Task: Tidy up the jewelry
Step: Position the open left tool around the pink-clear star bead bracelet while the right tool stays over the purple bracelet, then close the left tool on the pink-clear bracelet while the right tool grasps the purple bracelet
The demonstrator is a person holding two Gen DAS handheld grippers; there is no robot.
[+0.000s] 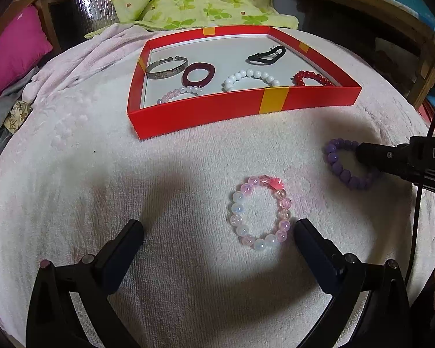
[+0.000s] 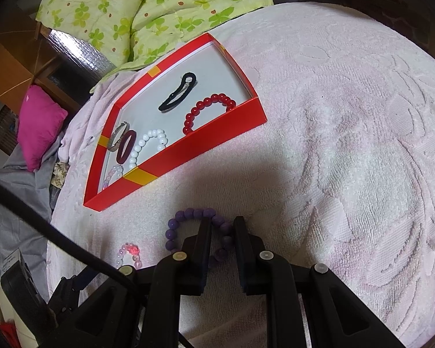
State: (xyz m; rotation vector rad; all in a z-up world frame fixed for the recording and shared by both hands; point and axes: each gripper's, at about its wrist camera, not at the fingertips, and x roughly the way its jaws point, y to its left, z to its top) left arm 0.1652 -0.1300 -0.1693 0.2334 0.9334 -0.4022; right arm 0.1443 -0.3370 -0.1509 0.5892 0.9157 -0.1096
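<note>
1. The left gripper [image 1: 219, 227] hangs with its jaws spread wide and holds nothing; the pink-and-white bead bracelet [image 1: 260, 212] lies flat on the towel [image 1: 72, 203] just ahead, nearer its right finger.
2. The right gripper [image 2: 222, 223] has its jaws narrowed around one side of the purple bead bracelet [image 2: 188, 223], one finger inside the loop, one outside; whether the pads press the beads, I cannot tell.
3. Ahead and to the left of the right gripper stands the red box [image 2: 177, 162], its near wall low, with open towel between.
4. Inside lie a silver bangle [image 1: 166, 68], dark red ring [image 1: 198, 74], white bracelet [image 1: 250, 79], red bracelet [image 2: 207, 111], black clip [image 2: 177, 92] and a pale bead bracelet [image 1: 179, 92] against the near wall.
5. To the right of the right gripper the towel lies open and bare.
</note>
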